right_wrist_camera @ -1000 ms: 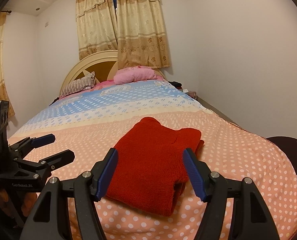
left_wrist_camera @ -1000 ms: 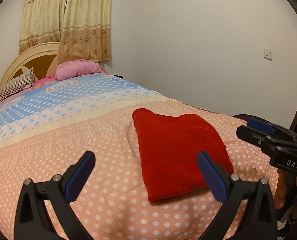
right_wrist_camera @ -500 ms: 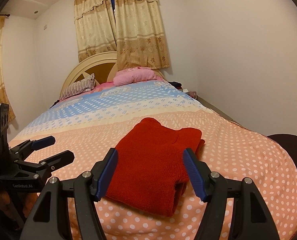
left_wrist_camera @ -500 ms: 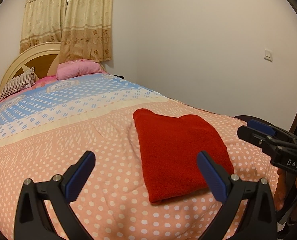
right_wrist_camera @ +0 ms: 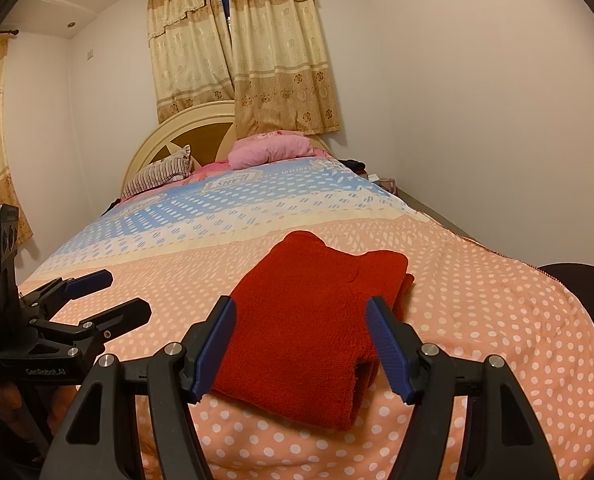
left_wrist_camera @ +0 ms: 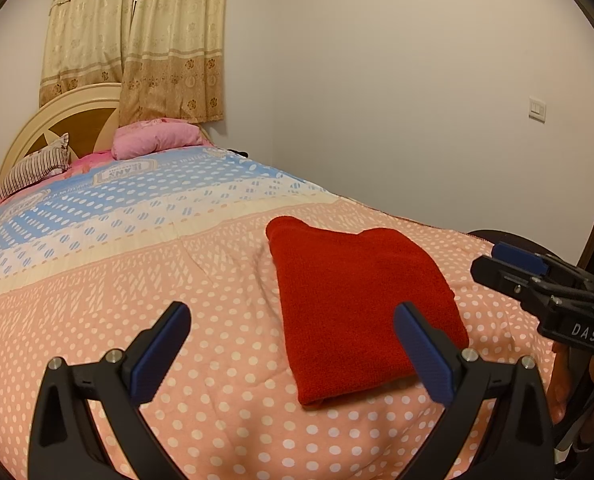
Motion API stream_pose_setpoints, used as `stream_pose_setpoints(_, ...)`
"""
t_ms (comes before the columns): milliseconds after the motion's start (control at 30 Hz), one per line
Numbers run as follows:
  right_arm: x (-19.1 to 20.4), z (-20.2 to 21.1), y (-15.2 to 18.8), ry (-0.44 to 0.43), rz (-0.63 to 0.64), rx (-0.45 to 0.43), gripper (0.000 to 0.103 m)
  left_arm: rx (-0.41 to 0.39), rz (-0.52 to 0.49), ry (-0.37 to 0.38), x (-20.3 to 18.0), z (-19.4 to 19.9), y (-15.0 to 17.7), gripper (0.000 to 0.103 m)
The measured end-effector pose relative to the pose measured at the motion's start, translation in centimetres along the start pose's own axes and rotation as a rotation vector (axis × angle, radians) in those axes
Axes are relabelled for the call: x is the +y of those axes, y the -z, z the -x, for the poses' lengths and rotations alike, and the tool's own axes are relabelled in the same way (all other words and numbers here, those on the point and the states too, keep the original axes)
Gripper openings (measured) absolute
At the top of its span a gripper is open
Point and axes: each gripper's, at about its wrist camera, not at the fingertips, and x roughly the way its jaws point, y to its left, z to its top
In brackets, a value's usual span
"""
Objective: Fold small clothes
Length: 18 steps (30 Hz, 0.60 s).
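A red fleece garment point(left_wrist_camera: 361, 304) lies folded into a flat rectangle on the polka-dot bedspread point(left_wrist_camera: 137, 300); it also shows in the right wrist view point(right_wrist_camera: 309, 320). My left gripper point(left_wrist_camera: 293, 348) is open and empty, held above the bed in front of the garment's near left side. My right gripper point(right_wrist_camera: 301, 344) is open and empty, held just before the garment's near edge. Each gripper shows in the other's view, the right one point(left_wrist_camera: 537, 280) at the right edge and the left one point(right_wrist_camera: 69, 320) at the left. Neither touches the cloth.
The bed runs back to a round headboard point(right_wrist_camera: 185, 136) with a pink pillow point(right_wrist_camera: 273, 150) and a striped pillow point(right_wrist_camera: 157, 174). Curtains point(right_wrist_camera: 241, 48) hang behind. A white wall point(left_wrist_camera: 417, 100) runs along the bed's right side. A dark round object point(right_wrist_camera: 581, 280) sits at the bed's right corner.
Both grippers stay open; the views have drifted slightly, with the garment unchanged on the bed.
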Motion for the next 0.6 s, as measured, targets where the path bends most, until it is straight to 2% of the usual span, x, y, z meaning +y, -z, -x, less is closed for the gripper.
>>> stream_pose_setpoints(400, -0.04, 0.04, 0.36, 0.002, -0.005, -0.014, 0.068, 0.015, -0.016, 0.022, -0.54, -0.28, 0.02, 0.103)
stream_pose_setpoints(600, 0.12, 0.46, 0.43, 0.001, -0.006, -0.024, 0.068, -0.003, -0.026, 0.020, -0.79, 0.10, -0.07, 0.103)
